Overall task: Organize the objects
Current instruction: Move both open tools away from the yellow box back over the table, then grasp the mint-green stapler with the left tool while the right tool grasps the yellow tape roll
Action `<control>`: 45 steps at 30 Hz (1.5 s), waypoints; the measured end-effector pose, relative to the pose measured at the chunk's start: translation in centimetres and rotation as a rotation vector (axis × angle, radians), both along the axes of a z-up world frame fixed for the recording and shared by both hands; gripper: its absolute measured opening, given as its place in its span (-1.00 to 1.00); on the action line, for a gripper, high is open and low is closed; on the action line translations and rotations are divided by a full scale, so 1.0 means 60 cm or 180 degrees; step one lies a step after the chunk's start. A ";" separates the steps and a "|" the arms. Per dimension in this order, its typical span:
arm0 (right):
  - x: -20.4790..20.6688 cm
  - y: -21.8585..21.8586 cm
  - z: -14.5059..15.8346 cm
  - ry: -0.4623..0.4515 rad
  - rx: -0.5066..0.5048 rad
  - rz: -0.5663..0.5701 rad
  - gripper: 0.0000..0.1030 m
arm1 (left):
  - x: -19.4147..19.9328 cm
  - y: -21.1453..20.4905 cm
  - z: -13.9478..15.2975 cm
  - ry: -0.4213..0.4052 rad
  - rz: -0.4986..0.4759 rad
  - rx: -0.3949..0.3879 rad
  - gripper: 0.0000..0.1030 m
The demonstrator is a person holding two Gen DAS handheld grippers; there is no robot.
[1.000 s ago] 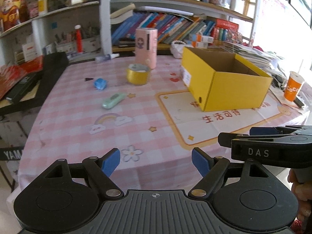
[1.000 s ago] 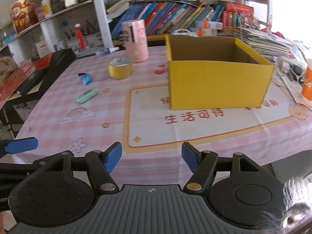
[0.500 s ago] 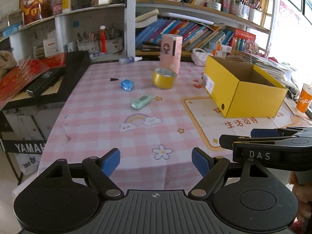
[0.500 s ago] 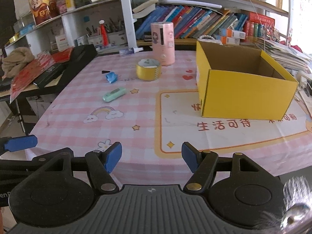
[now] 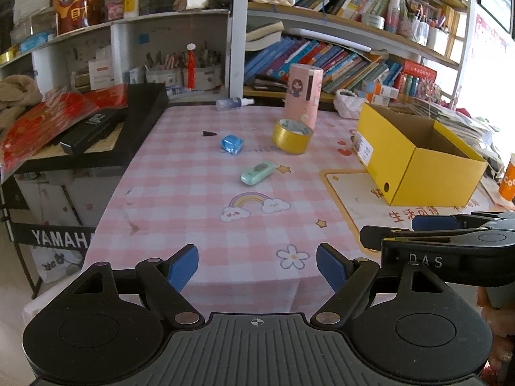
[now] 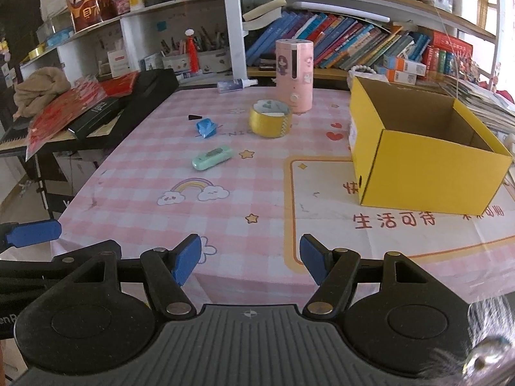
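Left wrist view: left tongs (image 5: 257, 265) and right tongs (image 6: 250, 259) stand apart, empty, above the surface (image 5: 193, 193) near the yellow box (image 5: 418, 157).

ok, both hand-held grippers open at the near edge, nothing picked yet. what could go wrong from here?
1. The gold tape roll lies almost against the pink canister; reaching for the roll could tip the canister.
2. The yellow box has tall walls, so a low carry might catch its rim.
3. The mint case lies flat and low; the left hand-held gripper may scrape the tablecloth.
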State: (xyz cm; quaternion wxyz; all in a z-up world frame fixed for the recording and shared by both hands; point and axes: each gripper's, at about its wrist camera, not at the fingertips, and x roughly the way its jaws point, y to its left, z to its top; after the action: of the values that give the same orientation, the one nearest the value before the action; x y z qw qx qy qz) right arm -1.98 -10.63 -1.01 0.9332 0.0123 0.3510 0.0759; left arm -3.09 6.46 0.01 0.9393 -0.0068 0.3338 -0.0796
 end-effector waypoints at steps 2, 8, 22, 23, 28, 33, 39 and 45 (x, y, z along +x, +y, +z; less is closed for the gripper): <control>0.004 0.003 0.000 0.0002 -0.0006 0.0023 0.29 | 0.004 0.002 -0.001 0.0008 0.0018 -0.0003 0.60; 0.029 0.005 -0.007 0.0040 0.0002 0.0073 0.29 | 0.028 0.003 -0.009 0.0059 0.0071 0.0005 0.60; 0.159 -0.011 -0.015 0.0108 0.0013 0.0148 0.29 | 0.148 -0.015 -0.017 0.0108 0.0155 0.0028 0.60; 0.170 -0.012 -0.014 0.0107 0.0014 0.0153 0.29 | 0.157 -0.017 -0.017 0.0106 0.0163 0.0030 0.60; 0.227 -0.018 -0.016 0.0120 0.0013 0.0215 0.29 | 0.202 -0.022 -0.019 0.0137 0.0250 0.0028 0.60; 0.276 -0.021 -0.020 0.0148 0.0018 0.0283 0.29 | 0.241 -0.027 -0.022 0.0177 0.0326 0.0035 0.60; 0.329 -0.031 -0.025 0.0173 0.0032 0.0282 0.29 | 0.282 -0.035 -0.027 0.0218 0.0373 0.0049 0.60; 0.376 -0.044 -0.026 0.0160 0.0044 0.0243 0.29 | 0.318 -0.042 -0.030 0.0246 0.0394 0.0067 0.60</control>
State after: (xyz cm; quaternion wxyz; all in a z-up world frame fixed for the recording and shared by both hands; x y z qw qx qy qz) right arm 20.56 -13.25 -2.57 0.9204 0.0073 0.3741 0.1135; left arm 15.97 3.96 -1.81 0.9288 -0.0207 0.3695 -0.0175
